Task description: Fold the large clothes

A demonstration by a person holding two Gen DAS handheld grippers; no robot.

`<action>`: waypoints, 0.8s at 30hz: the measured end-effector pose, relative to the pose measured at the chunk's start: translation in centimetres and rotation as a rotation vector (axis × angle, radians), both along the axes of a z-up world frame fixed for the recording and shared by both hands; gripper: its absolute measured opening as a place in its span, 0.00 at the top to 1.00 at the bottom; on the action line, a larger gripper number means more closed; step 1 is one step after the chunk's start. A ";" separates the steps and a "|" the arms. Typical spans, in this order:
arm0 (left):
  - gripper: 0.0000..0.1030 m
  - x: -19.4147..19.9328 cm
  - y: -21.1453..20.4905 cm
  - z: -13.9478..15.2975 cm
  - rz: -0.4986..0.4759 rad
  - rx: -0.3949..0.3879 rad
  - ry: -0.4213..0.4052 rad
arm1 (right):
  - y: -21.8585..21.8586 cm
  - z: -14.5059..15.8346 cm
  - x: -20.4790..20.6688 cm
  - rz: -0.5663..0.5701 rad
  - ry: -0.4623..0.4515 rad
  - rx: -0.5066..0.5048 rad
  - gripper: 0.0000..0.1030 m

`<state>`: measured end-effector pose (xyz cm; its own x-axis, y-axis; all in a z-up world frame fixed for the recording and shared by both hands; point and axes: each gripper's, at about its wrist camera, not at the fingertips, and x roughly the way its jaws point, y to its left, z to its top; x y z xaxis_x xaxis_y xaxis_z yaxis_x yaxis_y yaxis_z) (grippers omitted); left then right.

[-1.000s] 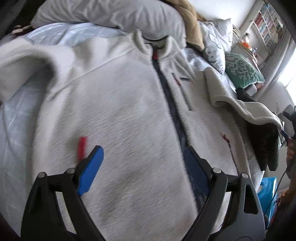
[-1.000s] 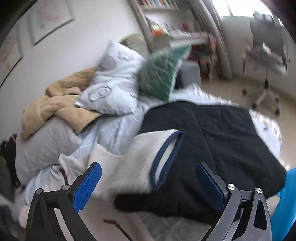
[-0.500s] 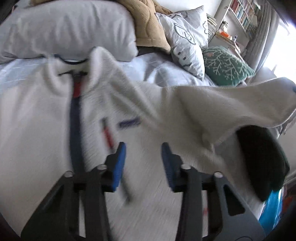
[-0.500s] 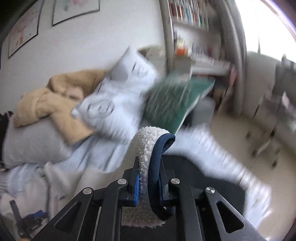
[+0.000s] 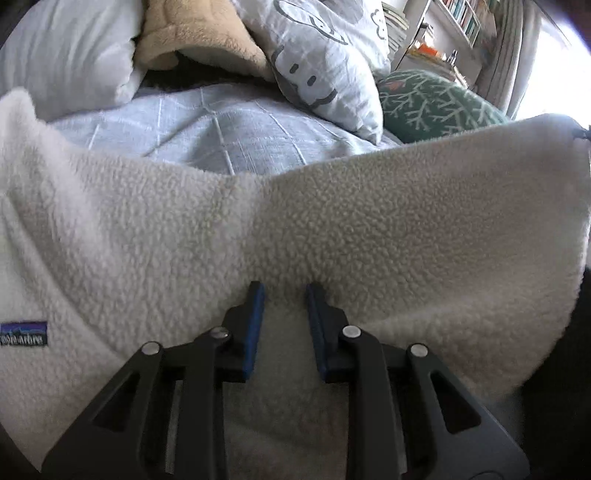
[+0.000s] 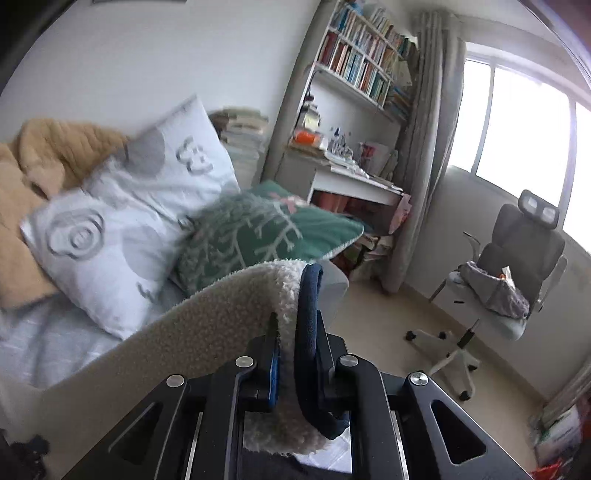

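A cream fleece jacket (image 5: 147,229) lies on the bed, its brand label at the lower left. Its sleeve (image 5: 424,221) is stretched out to the right and lifted. My left gripper (image 5: 282,295) is nearly shut, jaws a narrow gap apart, pinching a fold of fleece where the sleeve joins the body. My right gripper (image 6: 293,328) is shut on the sleeve's navy-trimmed cuff (image 6: 306,295) and holds it raised above the bed, with the sleeve (image 6: 207,332) running down to the left.
Behind the jacket lie a light blue bedsheet (image 5: 207,125), a patterned white pillow (image 5: 325,66), a green pillow (image 5: 436,103) and a tan blanket (image 5: 199,33). The right wrist view shows a desk (image 6: 354,181), bookshelves, an office chair (image 6: 517,258) and the window.
My left gripper moved from the jacket's front to the sleeve joint and closed most of the way. My right gripper closed on the cuff and lifted the sleeve up.
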<state>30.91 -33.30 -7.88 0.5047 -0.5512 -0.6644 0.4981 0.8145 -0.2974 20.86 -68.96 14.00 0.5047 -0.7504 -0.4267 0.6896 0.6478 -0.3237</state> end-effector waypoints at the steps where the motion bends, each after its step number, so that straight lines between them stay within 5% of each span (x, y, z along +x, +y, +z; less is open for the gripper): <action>1: 0.75 0.2 0.0 0.0 0.006 0.000 0.006 | -0.5 -0.8 0.2 -0.016 0.007 0.008 0.85; 3: 0.75 0.6 0.4 -0.2 0.005 -0.020 0.032 | -1.5 -2.7 0.6 -0.042 0.015 0.064 0.78; 6: 0.70 0.5 2.1 0.3 -0.010 -0.043 0.075 | -1.3 -3.4 -0.1 -0.049 0.008 0.126 0.52; 8: 0.45 -0.3 3.4 1.2 -0.031 -0.017 0.107 | 0.4 -2.3 -1.2 0.002 -0.015 0.117 0.31; 10: 0.28 -1.4 5.1 2.5 -0.034 0.026 0.095 | 2.7 -0.9 -1.8 0.054 -0.012 0.112 0.28; 14: 0.21 -3.4 11.2 6.1 -0.024 0.140 0.003 | 9.3 1.4 -2.5 0.179 0.003 0.112 0.19; 19: 0.20 -4.8 21.3 9.2 0.092 0.266 -0.036 | 17.4 1.7 -3.1 0.336 0.006 0.238 0.19; 24: 0.19 -5.2 35.3 11.0 0.290 0.231 0.041 | 25.2 0.1 -3.7 0.461 0.022 0.350 0.18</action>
